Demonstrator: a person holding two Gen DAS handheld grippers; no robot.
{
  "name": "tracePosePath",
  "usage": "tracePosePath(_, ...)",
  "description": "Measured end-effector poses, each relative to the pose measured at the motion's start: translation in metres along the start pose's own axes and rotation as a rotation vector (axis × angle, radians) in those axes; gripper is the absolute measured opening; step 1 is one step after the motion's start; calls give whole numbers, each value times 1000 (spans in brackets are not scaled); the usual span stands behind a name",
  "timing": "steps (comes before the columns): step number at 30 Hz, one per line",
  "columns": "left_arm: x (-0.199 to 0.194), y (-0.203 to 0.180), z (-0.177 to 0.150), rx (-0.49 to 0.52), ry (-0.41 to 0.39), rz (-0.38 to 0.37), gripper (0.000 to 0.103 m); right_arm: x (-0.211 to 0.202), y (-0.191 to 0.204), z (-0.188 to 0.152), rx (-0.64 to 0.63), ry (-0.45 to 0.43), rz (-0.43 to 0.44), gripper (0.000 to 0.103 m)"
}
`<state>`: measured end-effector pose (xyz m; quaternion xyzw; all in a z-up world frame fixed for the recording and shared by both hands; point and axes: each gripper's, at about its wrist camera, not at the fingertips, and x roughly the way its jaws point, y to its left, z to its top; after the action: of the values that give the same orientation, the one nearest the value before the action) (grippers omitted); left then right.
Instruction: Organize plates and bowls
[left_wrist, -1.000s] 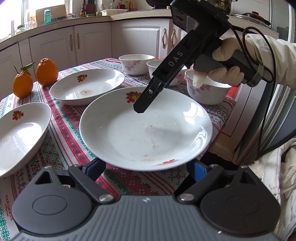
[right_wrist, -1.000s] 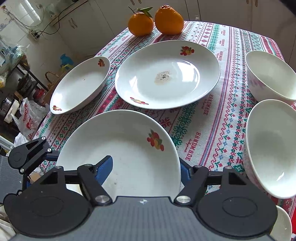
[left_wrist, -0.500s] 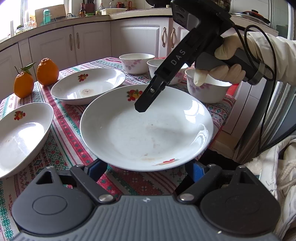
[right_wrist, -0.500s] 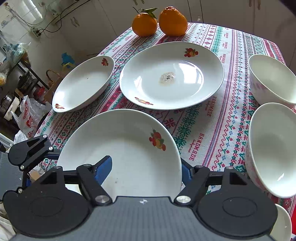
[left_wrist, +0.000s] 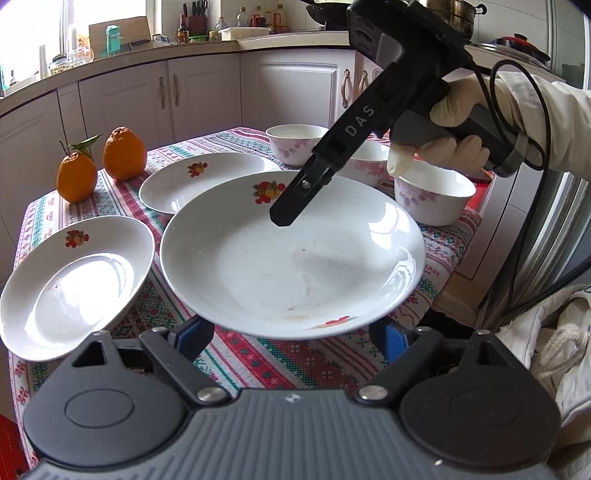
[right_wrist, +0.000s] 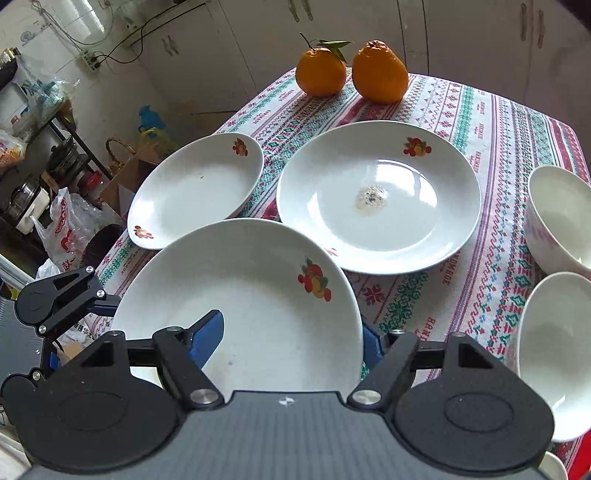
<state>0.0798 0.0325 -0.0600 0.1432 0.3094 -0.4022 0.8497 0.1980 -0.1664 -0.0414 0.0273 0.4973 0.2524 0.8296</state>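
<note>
A white plate with a fruit print (left_wrist: 295, 266) (right_wrist: 258, 295) hangs a little above the patterned tablecloth (right_wrist: 480, 122). My right gripper (right_wrist: 290, 334) is shut on its rim, one blue pad (right_wrist: 207, 336) on the plate's inside and the other below the edge. In the left wrist view its black finger (left_wrist: 288, 210) lies over the plate's far side. My left gripper (left_wrist: 291, 328) stands open with both fingers under the plate's near rim. A second large plate (right_wrist: 376, 195) and an oval dish (right_wrist: 195, 192) lie beyond. Three white bowls (left_wrist: 432, 195) stand at the right.
Two oranges (right_wrist: 321, 70) sit at the table's far corner. A gloved hand (left_wrist: 443, 122) and a cable (left_wrist: 539, 122) hang over the bowls. Bags and boxes (right_wrist: 66, 229) clutter the floor past the table's left edge. Kitchen cabinets (left_wrist: 207, 96) stand behind.
The plate has come up off the cloth a little, carried between both grippers, which rose with it. The other dishes have not moved.
</note>
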Motion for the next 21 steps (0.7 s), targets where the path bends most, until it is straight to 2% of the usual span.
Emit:
tracePosePath(11, -26, 35, -2, -56, -17, 98, 90, 17, 36, 46, -102, -29, 47, 80)
tracePosePath(21, -43, 66, -11, -108, 0, 186, 90, 50, 70, 86, -190, -12, 103, 80)
